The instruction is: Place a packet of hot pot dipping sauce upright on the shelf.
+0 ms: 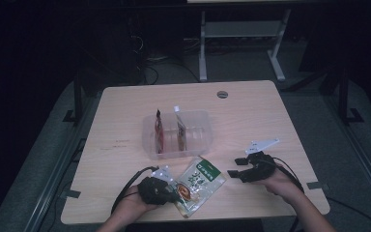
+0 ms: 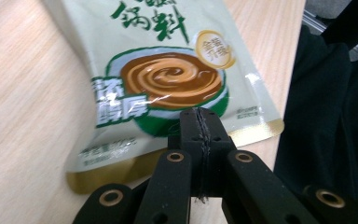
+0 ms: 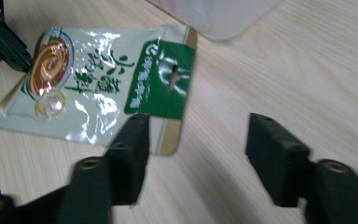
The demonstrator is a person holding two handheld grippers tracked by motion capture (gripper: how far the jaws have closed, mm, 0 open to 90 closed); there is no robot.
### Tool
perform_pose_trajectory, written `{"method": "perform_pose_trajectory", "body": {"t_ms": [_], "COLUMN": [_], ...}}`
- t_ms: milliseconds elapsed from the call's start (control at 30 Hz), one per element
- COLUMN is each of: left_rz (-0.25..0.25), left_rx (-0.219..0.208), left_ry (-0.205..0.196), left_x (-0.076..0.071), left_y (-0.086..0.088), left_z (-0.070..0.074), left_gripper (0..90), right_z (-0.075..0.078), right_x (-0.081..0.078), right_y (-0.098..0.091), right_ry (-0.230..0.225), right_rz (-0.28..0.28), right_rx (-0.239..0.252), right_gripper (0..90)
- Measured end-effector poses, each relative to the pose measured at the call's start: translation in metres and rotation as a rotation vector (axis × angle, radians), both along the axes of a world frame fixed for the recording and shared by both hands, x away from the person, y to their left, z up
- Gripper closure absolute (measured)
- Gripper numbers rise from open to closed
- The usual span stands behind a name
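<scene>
Dark room, wooden bench [image 1: 125,121]. Sauce pouch [image 1: 199,183] lay just in front of the clear bin [image 1: 200,140], not yet in. My left claw [image 2: 200,135] was shut, pinching nothing; right claw [image 3: 198,158] gaped empty nearby.

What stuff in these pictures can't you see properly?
- Green pouch: in the high view its writing is too small to read, and the left gripper hides one corner.
- Same pouch in the left gripper view: the top edge cuts off its upper end, and the shut fingers hide the pouch's bottom edge.
- Packets in the clear bin: too small and dim in the high view to tell what they are.
- Right gripper: blurred fingers.
</scene>
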State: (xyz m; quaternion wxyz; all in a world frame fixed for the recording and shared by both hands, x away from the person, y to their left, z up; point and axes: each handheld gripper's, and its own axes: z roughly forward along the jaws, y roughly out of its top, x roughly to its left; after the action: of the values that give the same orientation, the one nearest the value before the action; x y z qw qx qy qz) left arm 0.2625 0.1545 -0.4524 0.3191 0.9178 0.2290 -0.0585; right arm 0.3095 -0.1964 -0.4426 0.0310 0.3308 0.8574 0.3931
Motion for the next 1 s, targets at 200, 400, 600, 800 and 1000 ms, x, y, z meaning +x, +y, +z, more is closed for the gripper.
{"method": "perform_pose_trajectory", "body": {"t_ms": [200, 400, 600, 800, 1000], "left_rz": [0.011, 0.01, 0.009, 0.009, 0.017], "left_rx": [0.008, 0.009, 0.011, 0.011, 0.012], "left_ry": [-0.005, -0.005, -0.004, -0.005, -0.005], "left_x": [0.001, 0.001, 0.002, 0.002, 0.004], "left_y": [0.002, 0.002, 0.002, 0.002, 0.004], "left_z": [0.001, 0.001, 0.001, 0.002, 0.002], "left_gripper": [89.5, 89.5, 89.5, 89.5, 89.5], "right_z": [-0.001, -0.009, -0.019, -0.022, -0.02], "right_x": [0.014, 0.021, 0.027, 0.025, 0.025], "right_y": [0.02, 0.044, 0.063, 0.067, 0.068], "right_ry": [0.001, -0.001, 0.009, 0.01, -0.03], "right_rz": [0.005, 0.069, 0.092, 0.123, 0.091], "right_rx": [0.034, 0.017, -0.026, -0.072, -0.101], "right_gripper": [82.4, 89.6, 89.6, 89.6, 89.5]}}
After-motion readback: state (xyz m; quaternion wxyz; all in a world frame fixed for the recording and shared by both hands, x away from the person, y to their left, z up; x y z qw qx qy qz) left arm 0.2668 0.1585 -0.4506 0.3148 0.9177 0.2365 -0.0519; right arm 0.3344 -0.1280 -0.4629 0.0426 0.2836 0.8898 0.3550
